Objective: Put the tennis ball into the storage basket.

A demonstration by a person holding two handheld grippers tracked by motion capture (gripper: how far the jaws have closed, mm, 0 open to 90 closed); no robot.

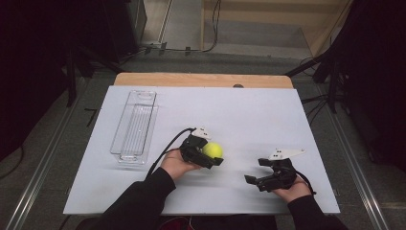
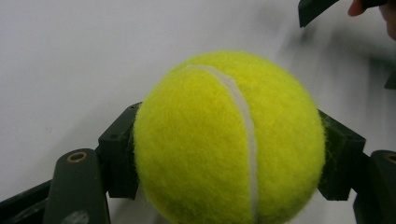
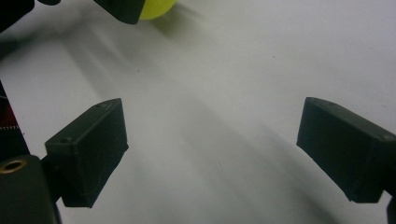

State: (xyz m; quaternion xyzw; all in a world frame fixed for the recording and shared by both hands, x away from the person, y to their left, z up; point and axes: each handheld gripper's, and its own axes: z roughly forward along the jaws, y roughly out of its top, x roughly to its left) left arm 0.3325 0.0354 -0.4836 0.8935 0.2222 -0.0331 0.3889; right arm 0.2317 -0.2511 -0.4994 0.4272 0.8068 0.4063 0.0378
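Clear tray (image 1: pixel 135 128) left of gripped tennis ball (image 1: pixel 212 150)

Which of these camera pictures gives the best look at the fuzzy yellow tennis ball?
The left gripper view: the fuzzy yellow tennis ball sits close-up, white seam clear, clamped between the black jaws. The high view shows it small in the left gripper; the right gripper view catches just an edge.
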